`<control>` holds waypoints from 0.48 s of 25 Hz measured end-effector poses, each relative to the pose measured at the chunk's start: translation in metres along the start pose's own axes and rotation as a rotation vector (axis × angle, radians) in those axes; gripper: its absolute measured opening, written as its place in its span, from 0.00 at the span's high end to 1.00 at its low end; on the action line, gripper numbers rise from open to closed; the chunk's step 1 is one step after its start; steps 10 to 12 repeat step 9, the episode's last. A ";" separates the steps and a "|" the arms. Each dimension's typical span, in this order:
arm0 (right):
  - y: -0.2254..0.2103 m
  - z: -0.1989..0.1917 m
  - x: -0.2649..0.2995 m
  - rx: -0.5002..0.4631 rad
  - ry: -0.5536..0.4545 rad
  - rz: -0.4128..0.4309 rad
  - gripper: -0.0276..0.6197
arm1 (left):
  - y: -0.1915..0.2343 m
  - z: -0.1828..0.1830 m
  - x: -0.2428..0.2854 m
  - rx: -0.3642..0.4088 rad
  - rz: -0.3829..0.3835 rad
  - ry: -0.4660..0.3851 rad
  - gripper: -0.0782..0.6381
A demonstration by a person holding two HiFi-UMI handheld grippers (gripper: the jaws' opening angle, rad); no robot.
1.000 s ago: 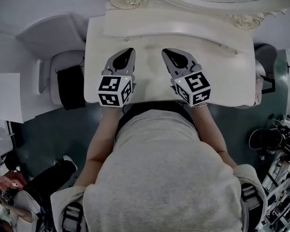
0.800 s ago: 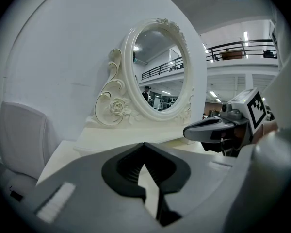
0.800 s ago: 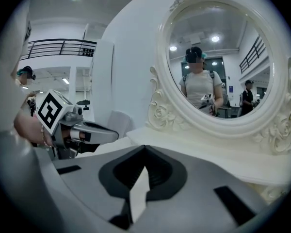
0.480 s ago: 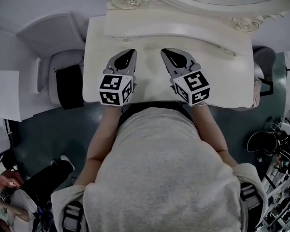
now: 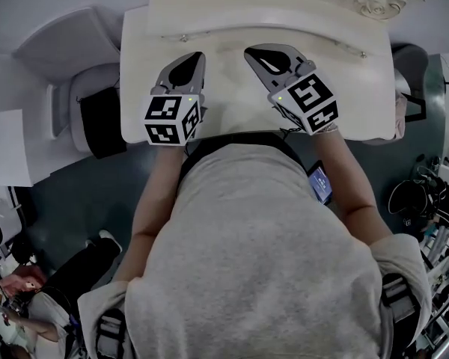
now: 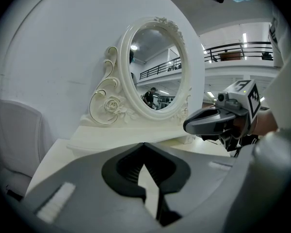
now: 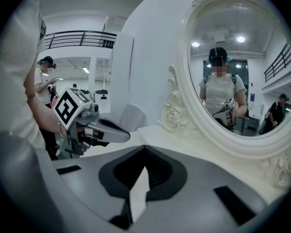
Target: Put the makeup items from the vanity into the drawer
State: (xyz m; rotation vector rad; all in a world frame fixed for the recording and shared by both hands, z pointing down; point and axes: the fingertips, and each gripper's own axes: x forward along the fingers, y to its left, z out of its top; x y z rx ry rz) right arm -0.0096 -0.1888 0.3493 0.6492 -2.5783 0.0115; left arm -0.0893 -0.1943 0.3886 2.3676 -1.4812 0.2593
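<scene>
The left gripper (image 5: 196,55) and the right gripper (image 5: 251,52) are seen pressed together and empty over the front edge of the vanity top (image 5: 224,103), where no makeup items are visible, and the drawer is hidden, so the step cannot be judged.

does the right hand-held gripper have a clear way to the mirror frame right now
Probably yes. The right hand-held gripper hangs over the vanity top, jaws shut, pointing toward the mirror frame, and nothing shows between them in the head or right gripper view.
</scene>
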 end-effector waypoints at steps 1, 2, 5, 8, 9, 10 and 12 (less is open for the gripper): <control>0.001 0.001 -0.001 -0.009 0.001 0.007 0.95 | -0.001 -0.001 -0.001 -0.006 0.000 0.001 0.88; 0.001 0.002 -0.002 -0.015 0.004 0.014 0.95 | -0.001 -0.002 -0.001 -0.017 0.001 0.002 0.88; 0.001 0.005 -0.004 -0.023 0.007 0.026 0.95 | -0.001 -0.006 -0.001 -0.045 0.007 0.004 0.88; 0.003 0.009 -0.002 -0.044 0.001 0.041 0.95 | -0.001 -0.008 0.000 -0.043 0.005 0.010 0.88; 0.004 0.010 -0.002 -0.052 0.000 0.047 0.95 | -0.001 -0.008 0.001 -0.042 0.003 0.012 0.88; 0.004 0.010 -0.002 -0.052 0.000 0.047 0.95 | -0.001 -0.008 0.001 -0.042 0.003 0.012 0.88; 0.004 0.010 -0.002 -0.052 0.000 0.047 0.95 | -0.001 -0.008 0.001 -0.042 0.003 0.012 0.88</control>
